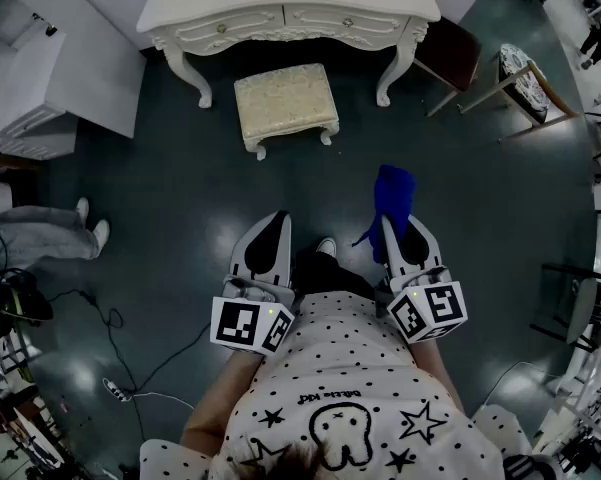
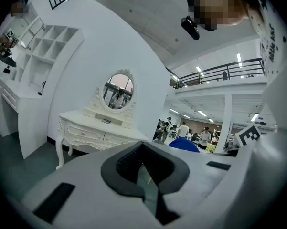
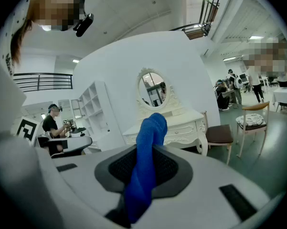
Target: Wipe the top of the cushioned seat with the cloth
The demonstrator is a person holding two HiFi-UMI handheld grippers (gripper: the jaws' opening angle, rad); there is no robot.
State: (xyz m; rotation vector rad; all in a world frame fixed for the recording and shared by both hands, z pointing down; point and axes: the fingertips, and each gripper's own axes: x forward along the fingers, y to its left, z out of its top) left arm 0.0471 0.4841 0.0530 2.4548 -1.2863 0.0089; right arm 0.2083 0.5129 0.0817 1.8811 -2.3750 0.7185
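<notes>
Cloth (image 1: 392, 196) pinched between right gripper (image 1: 400, 233) fingers, well apart from cushioned seat (image 1: 285, 103) ahead on floor. Left gripper (image 1: 272, 233) fingers pressed together, empty. Wiping not yet begun, judging by distance: approach and full wipe left.

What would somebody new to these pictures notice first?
The bright blue cloth stands out most against the dark floor. It is clamped in the right gripper and sticks out past its jaws. Ahead stands the cream cushioned seat, by the white dressing table and well apart from the cloth. The left gripper holds nothing.
</notes>
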